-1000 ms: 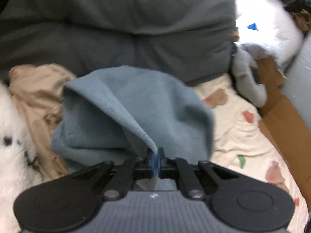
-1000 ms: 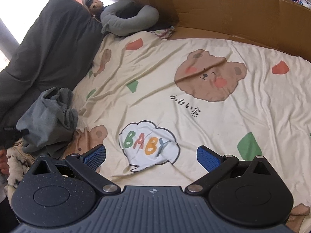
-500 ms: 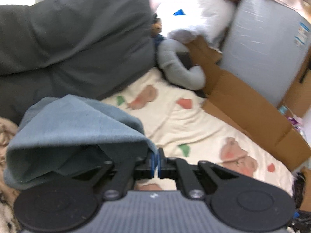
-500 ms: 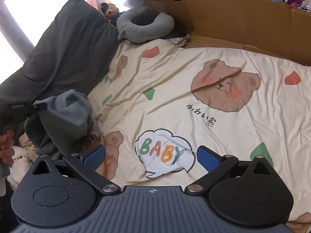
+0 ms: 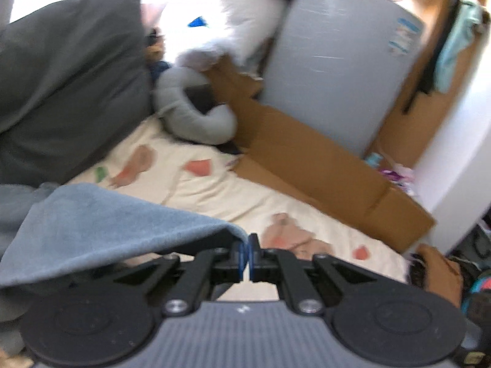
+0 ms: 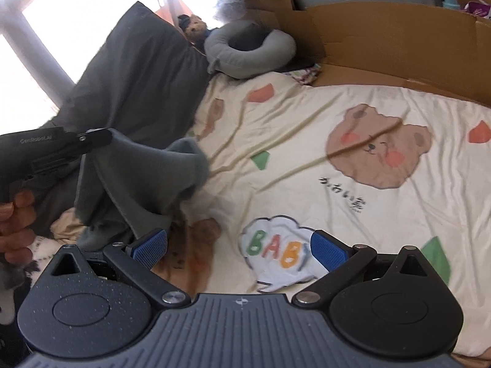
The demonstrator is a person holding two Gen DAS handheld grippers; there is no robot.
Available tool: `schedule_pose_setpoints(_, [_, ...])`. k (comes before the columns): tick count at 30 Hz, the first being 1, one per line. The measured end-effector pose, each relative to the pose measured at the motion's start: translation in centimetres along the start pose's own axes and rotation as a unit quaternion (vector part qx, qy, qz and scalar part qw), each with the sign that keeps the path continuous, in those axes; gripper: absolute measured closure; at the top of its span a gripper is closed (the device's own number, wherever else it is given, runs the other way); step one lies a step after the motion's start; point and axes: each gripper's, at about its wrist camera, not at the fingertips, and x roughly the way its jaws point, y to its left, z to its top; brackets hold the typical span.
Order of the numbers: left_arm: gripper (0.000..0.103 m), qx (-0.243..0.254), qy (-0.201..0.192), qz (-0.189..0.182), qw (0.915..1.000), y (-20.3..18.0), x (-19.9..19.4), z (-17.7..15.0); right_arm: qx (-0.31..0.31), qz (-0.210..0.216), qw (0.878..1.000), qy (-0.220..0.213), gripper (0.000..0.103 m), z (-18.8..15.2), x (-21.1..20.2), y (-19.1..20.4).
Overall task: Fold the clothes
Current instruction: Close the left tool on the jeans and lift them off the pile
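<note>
The bed (image 6: 353, 116), under a bear-print sheet (image 6: 307, 159), carries a dark pillow (image 6: 132, 92), a grey neck pillow (image 6: 245, 58) and cardboard (image 6: 383, 33).

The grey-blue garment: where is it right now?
The grey-blue garment hangs pinched in the shut left gripper, lifted over the left part of the bear-print sheet, in front of the dark grey pillow.

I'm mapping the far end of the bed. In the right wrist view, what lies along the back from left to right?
Dark grey pillow → small teddy bear → grey neck pillow → cardboard sheet.
</note>
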Motion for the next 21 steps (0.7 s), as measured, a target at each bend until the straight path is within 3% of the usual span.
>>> schedule_pose_setpoints(9, [0.101,0.021,0.027,-0.094,0.995,-5.6,1.0,0.3,-0.033,0.053,0.998,0.012,0.01,0.5,2.1,3.9])
schedule_pose_setpoints(14, [0.101,0.033,0.05,-0.137,0.9887,-7.4,1.8,-0.4,-0.018,0.056,0.998,0.028,0.027,0.4,3.3,3.4])
schedule_pose_setpoints(15, [0.101,0.034,0.052,-0.143,0.9877,-7.6,1.9,-0.6,-0.014,0.056,0.998,0.033,0.041,0.3,3.5,3.1])
schedule_pose_setpoints(16, [0.101,0.033,0.054,-0.146,0.9872,-7.7,2.1,-0.7,-0.01,0.053,0.998,0.041,0.063,0.2,3.8,2.8])
schedule_pose_setpoints(18, [0.101,0.032,0.057,-0.152,0.9862,-7.9,2.3,-1.0,-0.001,0.04,0.998,0.048,0.093,0.1,3.8,1.9])
schedule_pose_setpoints(19, [0.101,0.03,0.058,-0.153,0.9861,-7.9,2.4,-1.1,0.005,0.034,0.998,0.044,0.1,0.0,3.6,1.5])
schedule_pose_setpoints(21, [0.101,0.025,0.06,-0.155,0.9858,-7.7,2.5,-1.3,0.013,0.025,0.999,0.041,0.101,-0.1,3.0,0.8])
